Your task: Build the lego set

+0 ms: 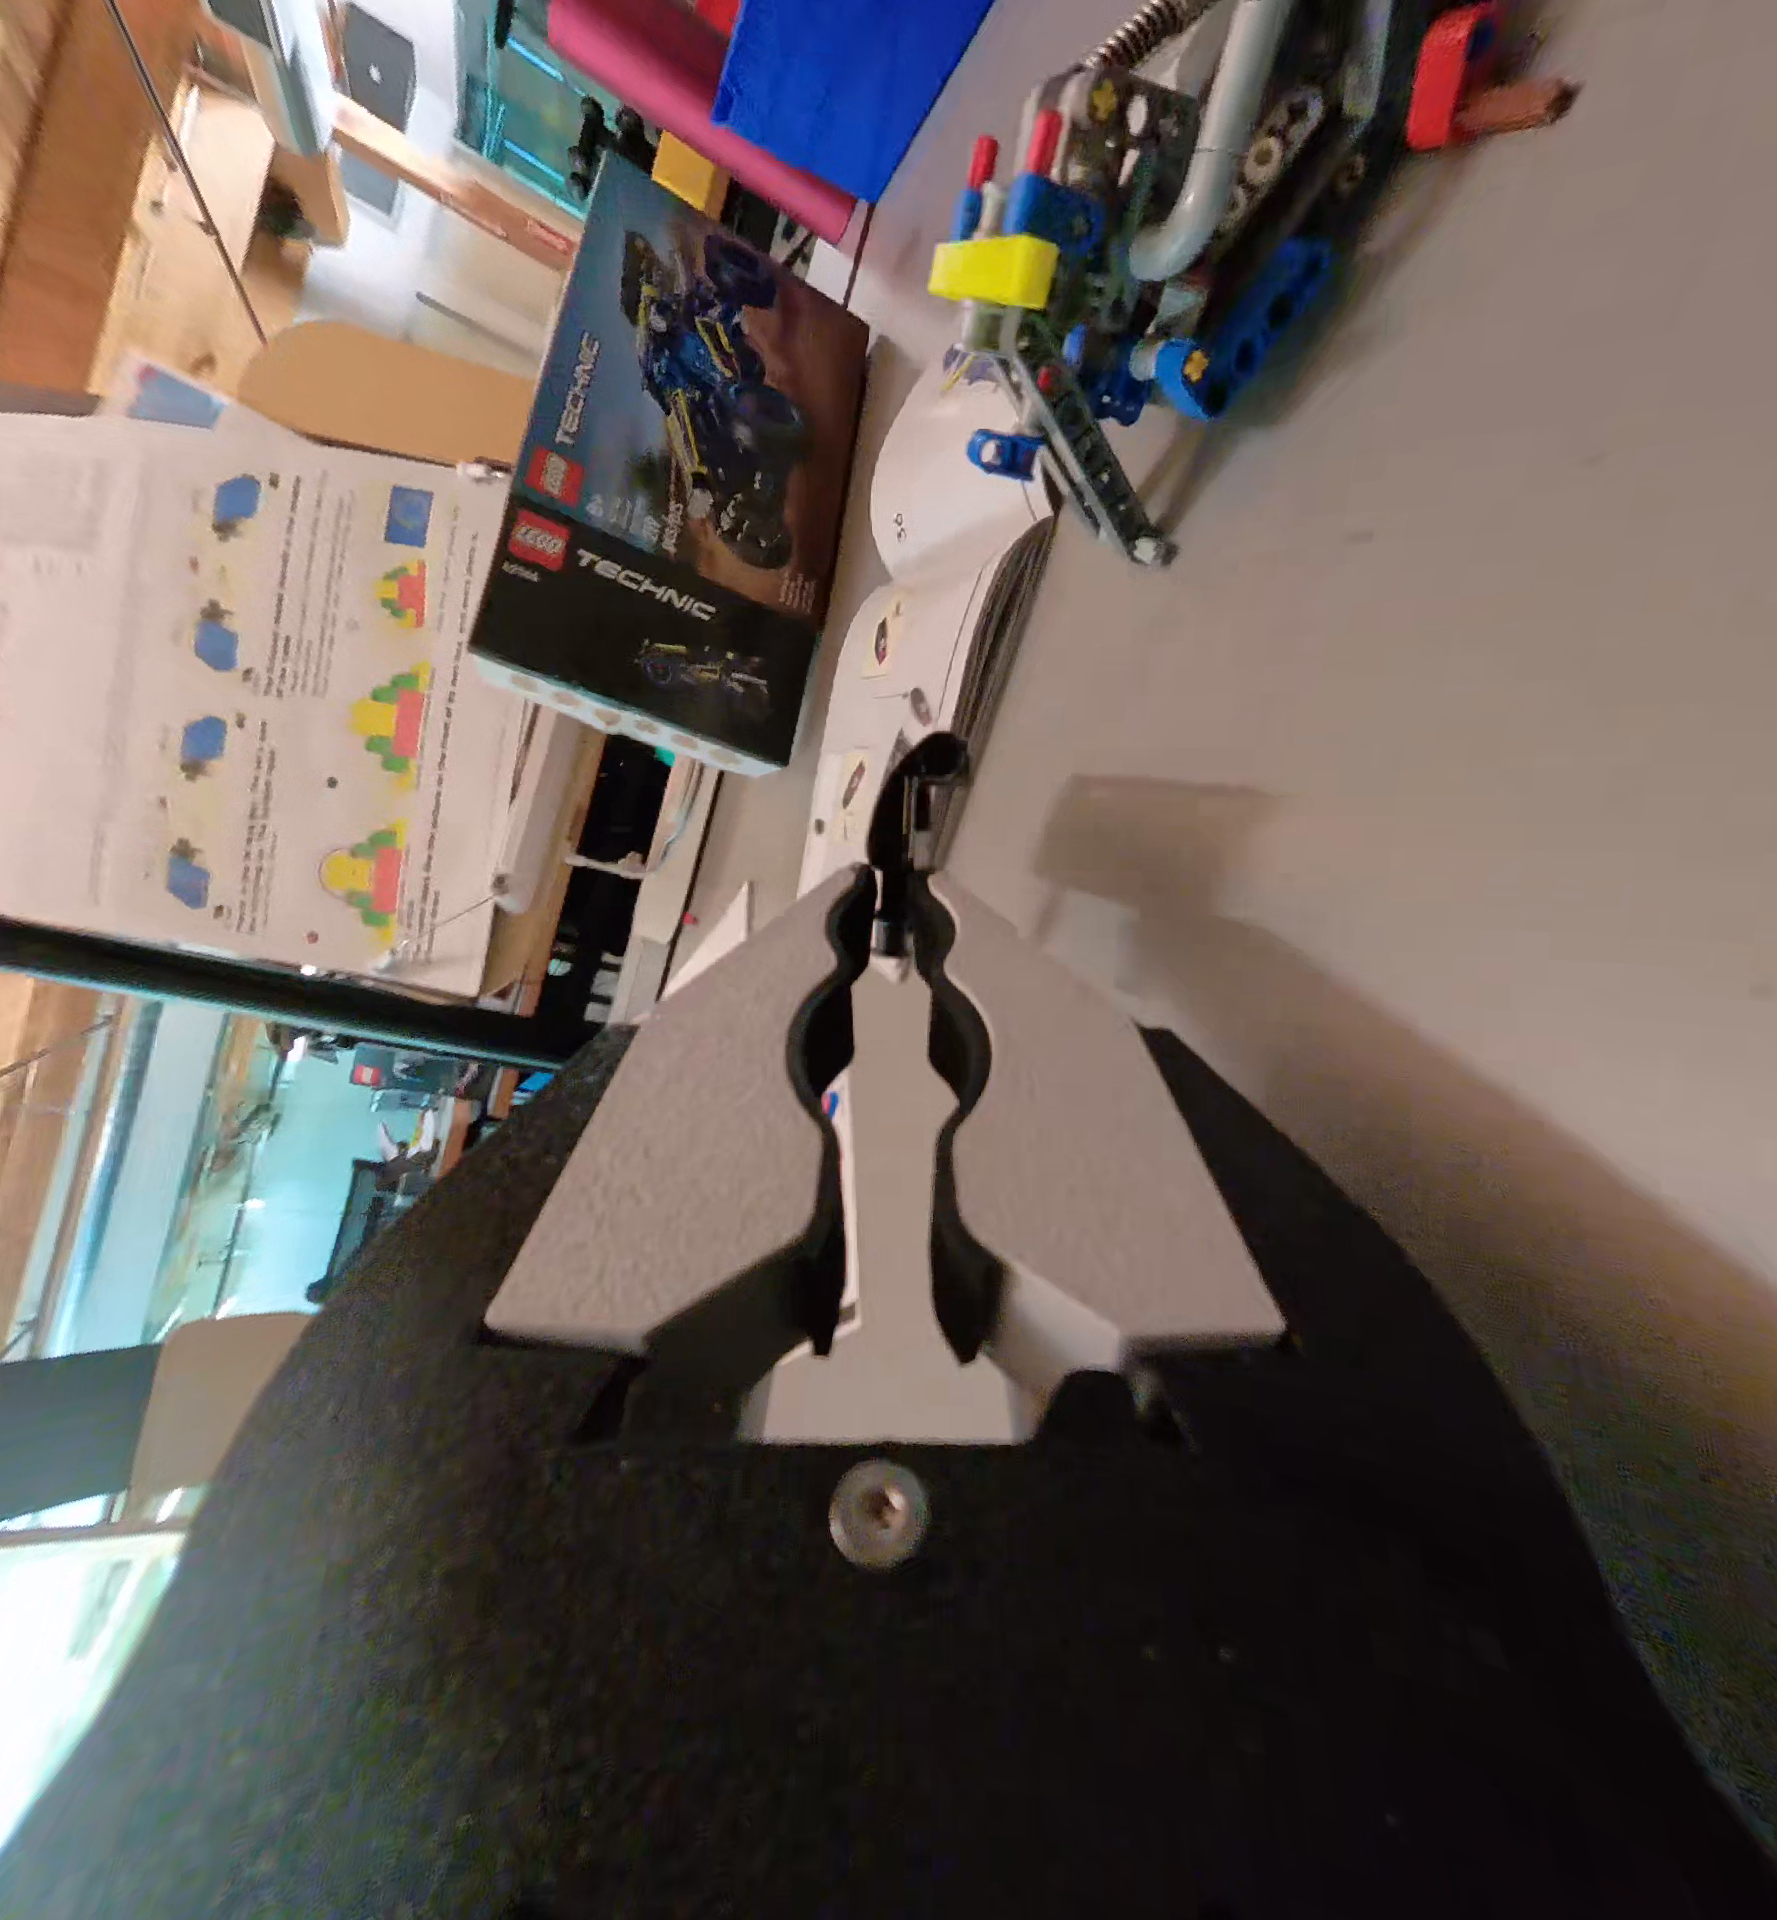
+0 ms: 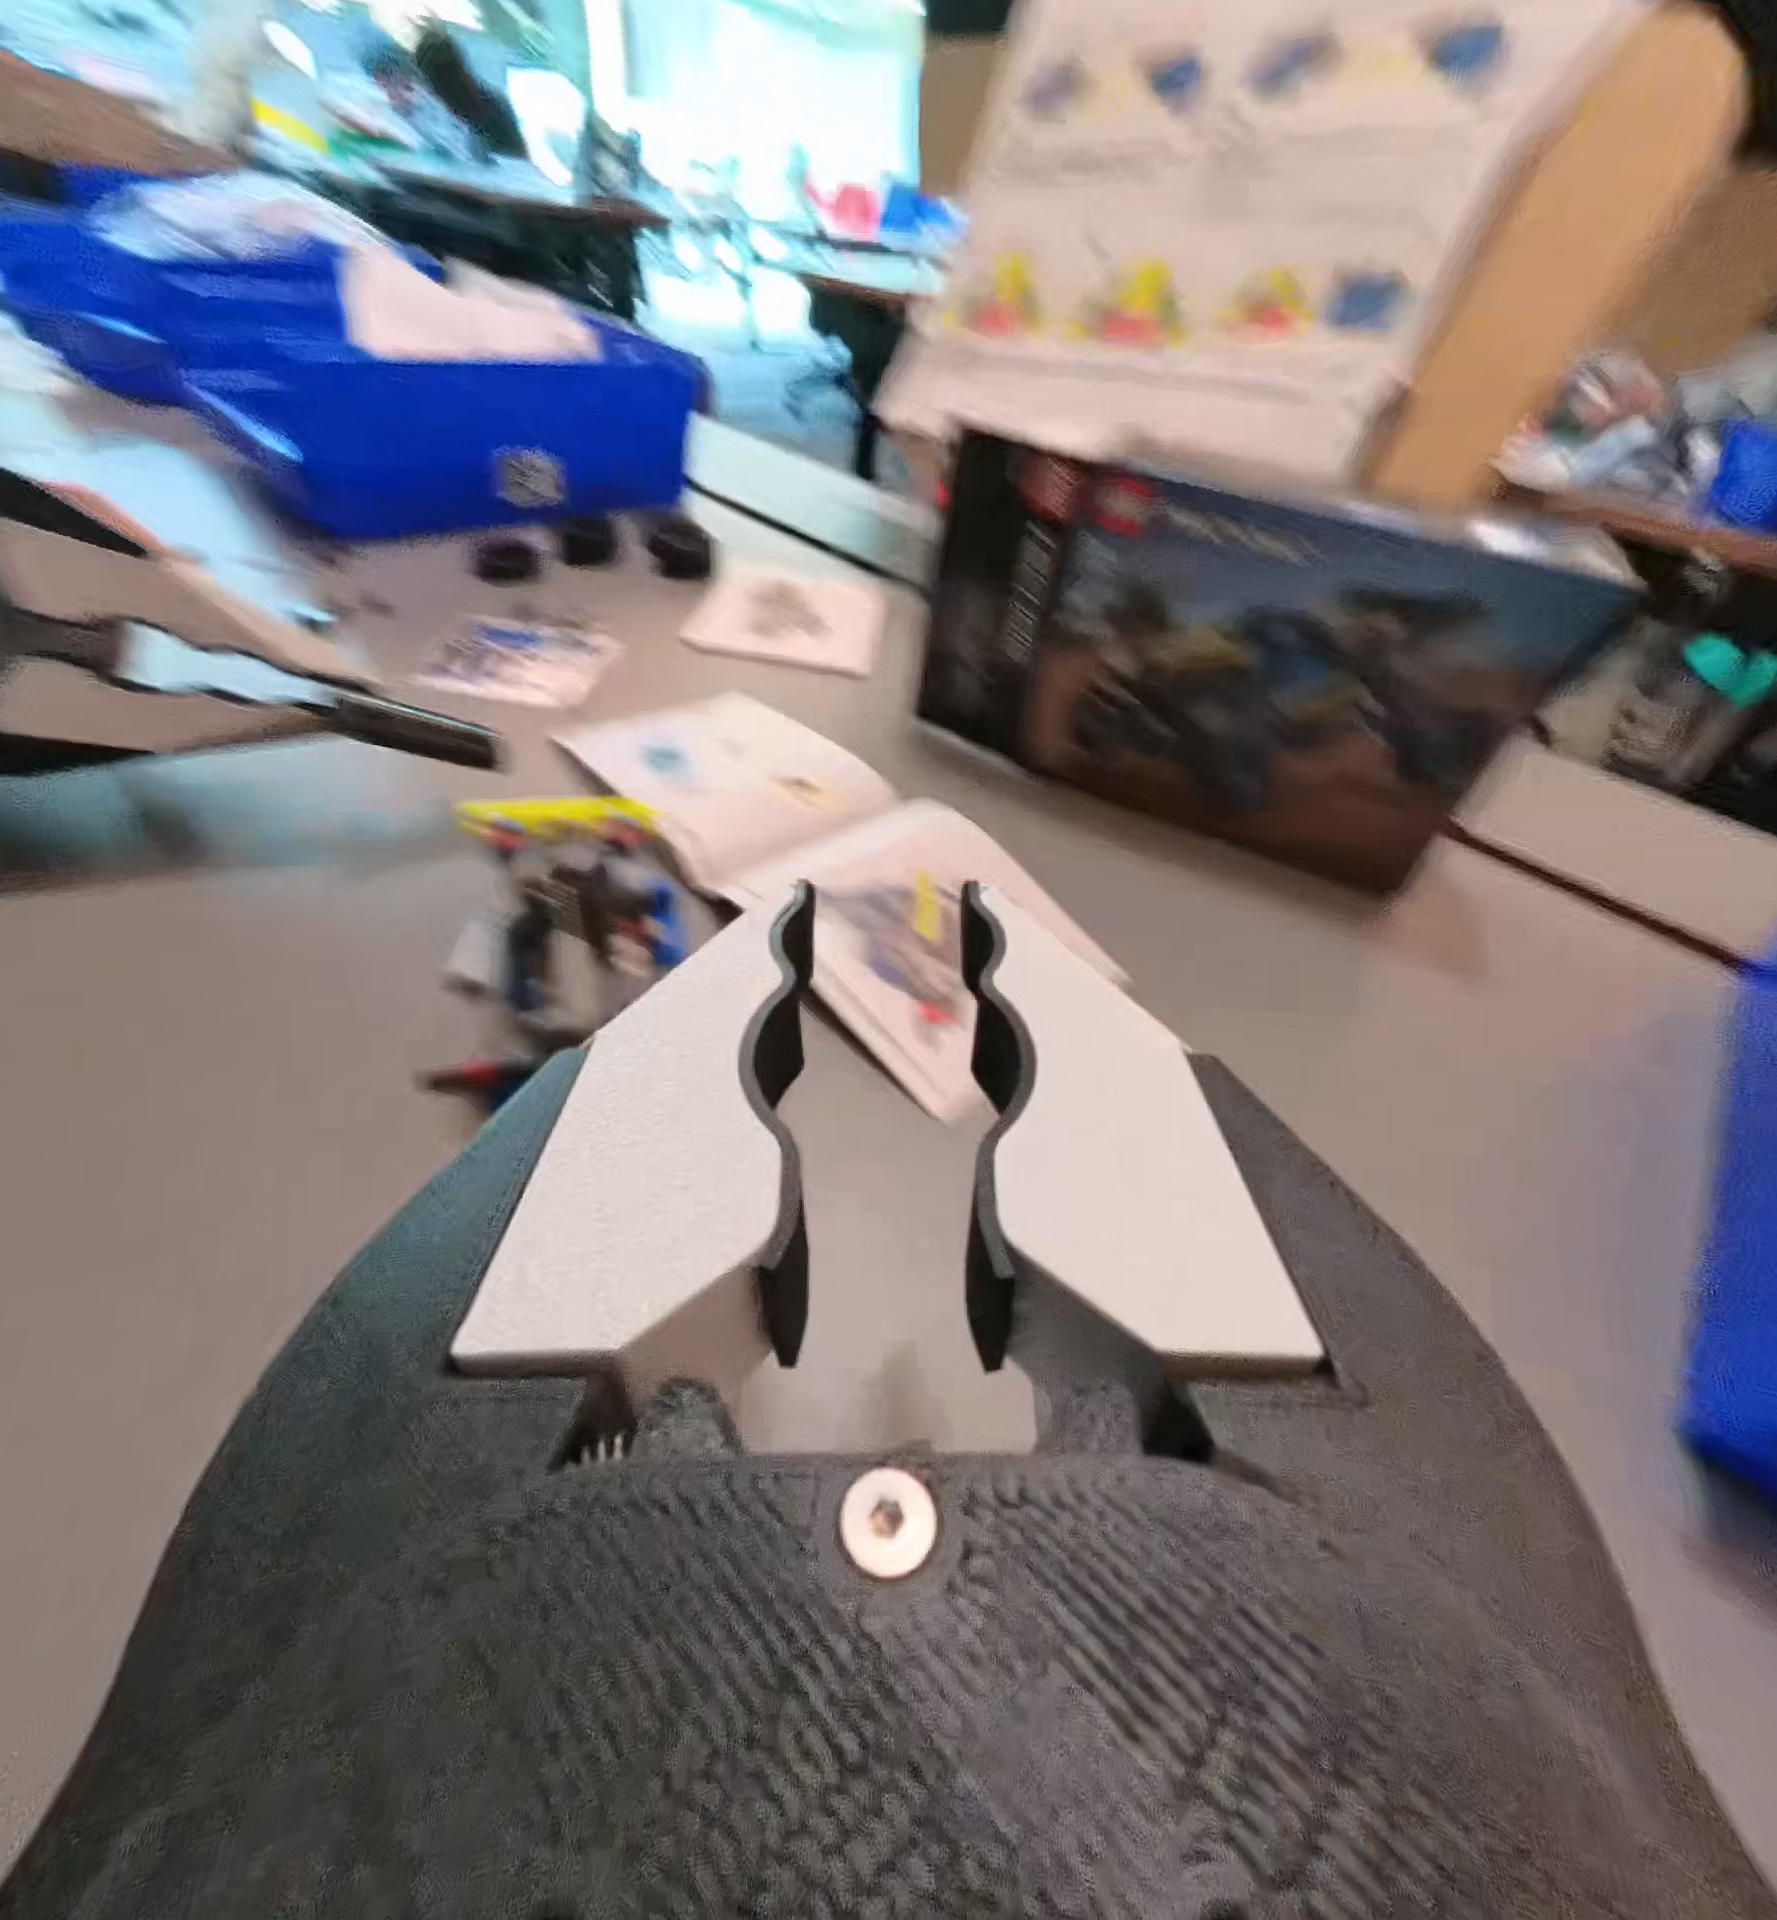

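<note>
So the thing in play is a small black bent piece (image 1: 910, 821), looks like a curved plastic part with a hooked end, and it's pinched right at the very tip of the left claw (image 1: 894, 914). Both fingertips are closed in on its lower end, with the hooked part sticking out past them over the bench (image 1: 1486, 727). My guess is it's light, rigid and a bit slick, so that tiny tip grip could let it pivot or pop out; grabbing lower on the straight shank seems safer than near the bend.

Just behind it lies an open instruction booklet (image 1: 925, 644), and further back a half-built model (image 1: 1154, 281) of blue, grey and yellow bits. A dark toy set box (image 1: 676, 488) stands to the side of the booklet.

The right claw (image 2: 884, 904) is spread apart with nothing between its fingers, hanging above the booklet's near page. The view's pretty blurry, but the left claw shows off to its left with the black piece poking forward.
</note>
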The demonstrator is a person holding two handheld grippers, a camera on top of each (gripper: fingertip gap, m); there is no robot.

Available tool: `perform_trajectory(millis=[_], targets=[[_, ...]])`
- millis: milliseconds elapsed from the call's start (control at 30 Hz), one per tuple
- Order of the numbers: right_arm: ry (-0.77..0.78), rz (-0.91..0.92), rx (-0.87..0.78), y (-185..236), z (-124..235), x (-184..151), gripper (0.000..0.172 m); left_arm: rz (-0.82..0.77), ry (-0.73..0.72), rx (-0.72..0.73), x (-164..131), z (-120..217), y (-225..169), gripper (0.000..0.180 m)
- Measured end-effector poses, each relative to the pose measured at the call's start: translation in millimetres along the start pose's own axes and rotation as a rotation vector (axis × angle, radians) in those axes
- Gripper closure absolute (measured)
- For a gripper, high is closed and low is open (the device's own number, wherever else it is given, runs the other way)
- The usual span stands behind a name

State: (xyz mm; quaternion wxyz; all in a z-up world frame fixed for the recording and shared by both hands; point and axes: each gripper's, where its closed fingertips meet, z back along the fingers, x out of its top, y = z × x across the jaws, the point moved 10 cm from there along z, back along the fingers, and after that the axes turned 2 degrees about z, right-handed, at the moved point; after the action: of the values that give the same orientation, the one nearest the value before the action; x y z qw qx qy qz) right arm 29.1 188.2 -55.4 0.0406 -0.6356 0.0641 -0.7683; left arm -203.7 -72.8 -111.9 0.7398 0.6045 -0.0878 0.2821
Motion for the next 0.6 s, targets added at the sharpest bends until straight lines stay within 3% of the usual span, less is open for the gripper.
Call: perform_trajectory(millis=[100,200,367,500,600], targets=[[0.105,0.012,-0.067,-48,3,-24,0.144,0.044,-0.031,-0.076,-1,-12,-6,0.169],[0.130,0.042,-0.029,-76,-3,-35,0.143,0.108,-0.055,-0.199,2,-15,-12,0.154],[0.129,0.002,0.069,-87,-8,-45,0.139,0.462,-0.091,-0.407,11,-19,16,0.140],[0.233,-0.010,0.023,-92,7,-58,0.135,0.735,-0.171,-0.323,15,-44,67,0.130],[0.249,-0.071,0.061,-90,12,-55,0.133,0.849,-0.099,-0.139,1,-89,108,0.092]])
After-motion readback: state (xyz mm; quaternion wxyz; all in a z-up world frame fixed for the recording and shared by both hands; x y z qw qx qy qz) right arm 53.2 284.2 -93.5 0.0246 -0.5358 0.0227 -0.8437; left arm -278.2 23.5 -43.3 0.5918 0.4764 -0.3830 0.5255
